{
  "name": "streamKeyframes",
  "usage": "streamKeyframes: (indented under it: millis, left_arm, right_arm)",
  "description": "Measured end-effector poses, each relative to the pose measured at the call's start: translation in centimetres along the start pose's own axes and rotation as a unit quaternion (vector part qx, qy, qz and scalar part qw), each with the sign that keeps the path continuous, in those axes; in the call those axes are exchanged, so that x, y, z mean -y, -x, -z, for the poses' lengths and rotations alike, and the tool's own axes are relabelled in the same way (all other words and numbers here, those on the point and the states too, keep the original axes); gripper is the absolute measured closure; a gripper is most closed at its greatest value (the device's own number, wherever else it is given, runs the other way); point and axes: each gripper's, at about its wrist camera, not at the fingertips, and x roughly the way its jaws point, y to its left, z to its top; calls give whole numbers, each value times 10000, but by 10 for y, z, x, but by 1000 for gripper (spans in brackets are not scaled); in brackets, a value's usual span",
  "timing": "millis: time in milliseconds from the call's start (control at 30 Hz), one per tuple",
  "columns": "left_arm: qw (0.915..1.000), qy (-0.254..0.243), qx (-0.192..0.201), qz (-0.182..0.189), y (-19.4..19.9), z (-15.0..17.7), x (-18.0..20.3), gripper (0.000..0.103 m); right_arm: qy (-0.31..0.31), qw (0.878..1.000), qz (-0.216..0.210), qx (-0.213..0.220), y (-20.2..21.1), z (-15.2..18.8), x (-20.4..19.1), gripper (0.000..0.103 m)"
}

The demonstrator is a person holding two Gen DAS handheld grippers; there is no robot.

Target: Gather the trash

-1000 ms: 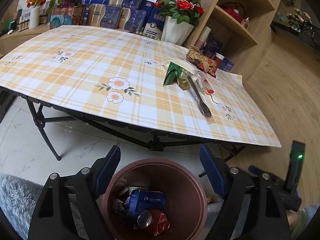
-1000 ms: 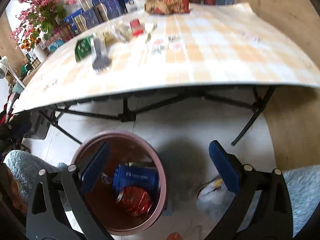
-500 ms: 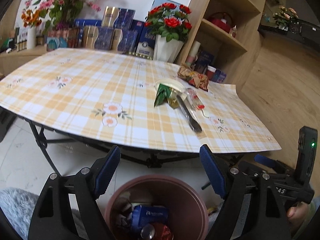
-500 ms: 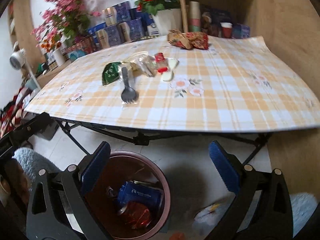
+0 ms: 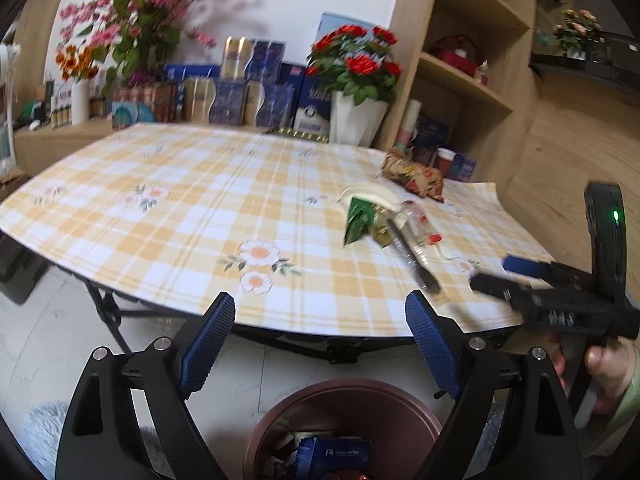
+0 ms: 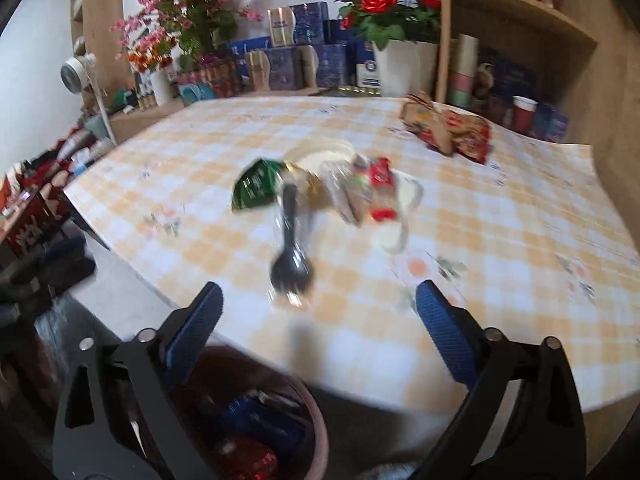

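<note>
On the yellow checked table (image 5: 160,208) lies a heap of trash: a green wrapper (image 5: 358,220) (image 6: 256,184), a black plastic fork (image 5: 412,258) (image 6: 290,248) in clear film, a red-and-white wrapper (image 6: 380,188) and a white dish (image 5: 370,196). Behind them sits a crumpled brown-red paper bag (image 5: 414,174) (image 6: 448,130). My left gripper (image 5: 320,304) hangs over the brown bin (image 5: 344,392), jaws opening, nothing between them. My right gripper (image 6: 319,288) (image 5: 504,276) hovers at the table's near edge just short of the fork, jaws closing on nothing.
The bin (image 6: 316,420) under the table edge holds a blue coffee box (image 5: 332,458) and other scraps. A white pot of red roses (image 5: 356,120), stacked blue boxes (image 5: 240,96) and a wooden shelf (image 5: 464,80) line the far side. A grey rug (image 5: 40,432) covers the floor at left.
Both views have swung up from the bin to the tabletop. The right gripper has risen and moved in over the table edge towards the fork. The left stayed above the bin, tilting up.
</note>
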Motion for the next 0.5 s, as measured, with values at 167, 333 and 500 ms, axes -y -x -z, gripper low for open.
streamKeyframes:
  millis: [167,333,500]
  left_arm:
    - [9995,205,-219,-51,-12,2,-9,13]
    - [9988,228,-424,-73,-22,6,-10,9]
    - [9976,286,-610,-126,-31,8,-11,7]
  right_arm:
    - [-130,9988,-435,-176,-41,-22,-5,26]
    - [-362,9961,-684,-413,-72,-32,-8,42]
    - [-354,9969,-544,-455,-84,-30,-10,66]
